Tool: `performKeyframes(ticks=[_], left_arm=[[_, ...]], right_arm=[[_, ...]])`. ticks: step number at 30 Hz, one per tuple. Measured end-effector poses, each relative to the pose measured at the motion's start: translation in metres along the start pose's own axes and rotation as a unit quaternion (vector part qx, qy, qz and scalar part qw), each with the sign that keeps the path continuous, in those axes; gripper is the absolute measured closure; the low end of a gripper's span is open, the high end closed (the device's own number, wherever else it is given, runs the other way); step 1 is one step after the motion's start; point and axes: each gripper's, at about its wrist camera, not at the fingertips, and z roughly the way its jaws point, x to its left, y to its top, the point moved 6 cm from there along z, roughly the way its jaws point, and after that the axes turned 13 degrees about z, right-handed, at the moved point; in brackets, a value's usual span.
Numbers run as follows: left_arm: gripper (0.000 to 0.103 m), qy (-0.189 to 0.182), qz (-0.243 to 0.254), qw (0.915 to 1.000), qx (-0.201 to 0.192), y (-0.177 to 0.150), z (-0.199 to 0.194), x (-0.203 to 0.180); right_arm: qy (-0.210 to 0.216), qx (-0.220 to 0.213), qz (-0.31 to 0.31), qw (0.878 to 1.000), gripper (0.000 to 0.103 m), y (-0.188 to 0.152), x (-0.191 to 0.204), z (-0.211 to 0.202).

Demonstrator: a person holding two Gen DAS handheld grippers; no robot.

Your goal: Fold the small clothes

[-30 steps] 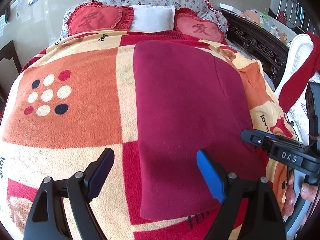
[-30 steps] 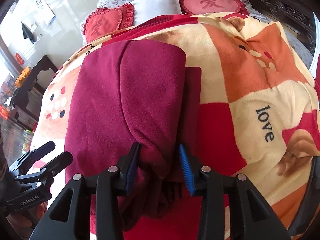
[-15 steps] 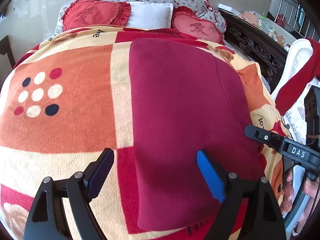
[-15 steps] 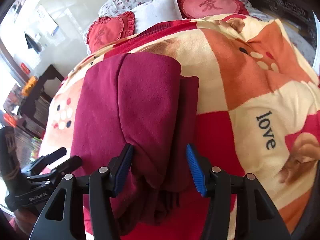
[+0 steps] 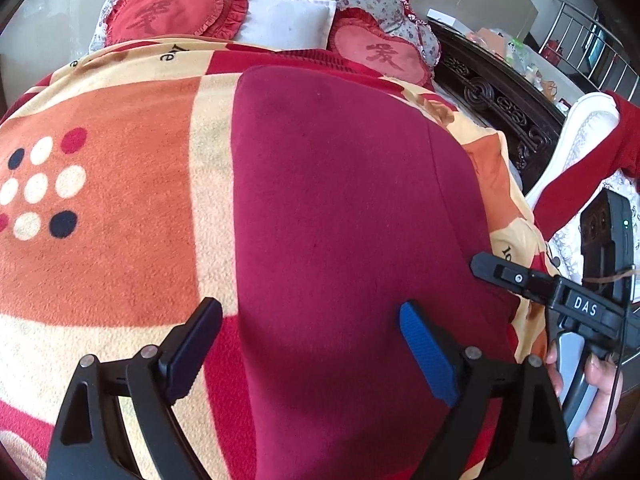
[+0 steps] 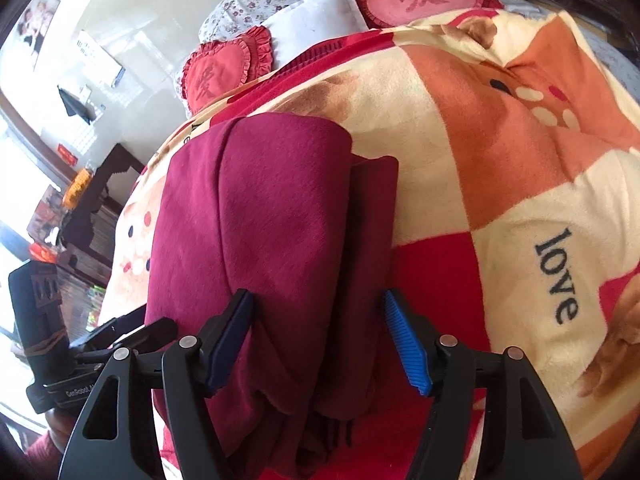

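Observation:
A maroon garment (image 5: 352, 200) lies folded lengthwise on the bed's patterned blanket (image 5: 100, 240). My left gripper (image 5: 310, 312) hovers over its near left edge, jaws wide and still opening, nothing pinched. In the right wrist view the garment (image 6: 272, 220) shows a thick rolled fold with a narrower strip beside it. My right gripper (image 6: 318, 300) straddles that fold's near end, jaws opening, the cloth between the pads but no longer squeezed. The right gripper (image 5: 520, 280) also shows at the garment's right edge in the left wrist view. The left gripper (image 6: 132, 328) shows at the lower left of the right wrist view.
Red heart cushions (image 5: 168, 16) and a white pillow (image 5: 288, 20) sit at the head of the bed. A dark carved bed frame (image 5: 500, 100) runs along the right. A person's hand (image 5: 596, 380) holds the right gripper's handle. Dark wooden furniture (image 6: 100, 200) stands left of the bed.
The right gripper's jaws have spread apart and released the bunched fold, which now lies loose between them. Both grippers have sunk a little toward the bed.

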Motion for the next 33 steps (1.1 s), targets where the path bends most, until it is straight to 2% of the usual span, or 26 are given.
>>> performKeyframes(ticks=[8,12,13,14,15,16,17,18,20,25,28,31,33], left_arm=[[0.005,-0.019,-0.008,0.9998,0.007,0.005,0.016,-0.001],[0.006,-0.042,-0.029,0.9986,0.014,0.004,0.024,-0.002],[0.008,-0.048,-0.038,0.9980,0.015,0.004,0.026,-0.002],[0.012,-0.045,-0.045,0.9978,0.015,0.004,0.026,-0.001],[0.018,-0.043,-0.050,0.9977,0.013,0.004,0.024,0.001],[0.022,-0.043,-0.054,0.9976,0.009,0.004,0.021,0.002],[0.031,-0.043,-0.058,0.9974,0.006,0.004,0.015,0.003],[0.041,-0.046,-0.058,0.9972,0.004,0.003,0.008,0.004],[0.048,-0.055,-0.055,0.9970,0.001,0.003,-0.009,0.005],[0.048,-0.031,-0.040,0.9987,-0.007,-0.015,-0.076,0.019],[0.046,-0.016,-0.041,0.9990,0.005,-0.041,-0.116,0.036],[0.045,0.001,-0.048,0.9986,0.022,-0.075,-0.132,0.051],[0.044,0.018,-0.051,0.9976,0.044,-0.097,-0.122,0.059]], right_arm=[[0.027,0.006,0.014,1.000,0.048,0.007,-0.001,0.011],[0.046,0.004,0.007,0.999,0.046,0.013,0.006,0.017],[0.051,0.006,-0.002,0.999,0.053,0.013,0.009,0.018],[0.055,0.008,-0.011,0.998,0.071,0.012,0.014,0.018],[0.044,0.000,-0.020,0.999,0.074,0.012,0.019,0.017],[0.037,-0.006,-0.027,0.999,0.082,0.012,0.024,0.014],[0.038,-0.009,-0.033,0.999,0.089,0.011,0.029,0.010],[0.047,-0.015,-0.041,0.998,0.090,0.009,0.037,0.002],[0.065,-0.020,-0.050,0.996,0.092,0.004,0.052,-0.012],[0.104,0.004,-0.065,0.992,0.092,-0.026,0.097,-0.038],[0.132,0.047,-0.039,0.989,0.092,-0.055,0.112,-0.037],[0.156,0.080,-0.016,0.984,0.091,-0.092,0.118,-0.023],[0.138,0.098,-0.016,0.985,0.091,-0.116,0.115,-0.004]])
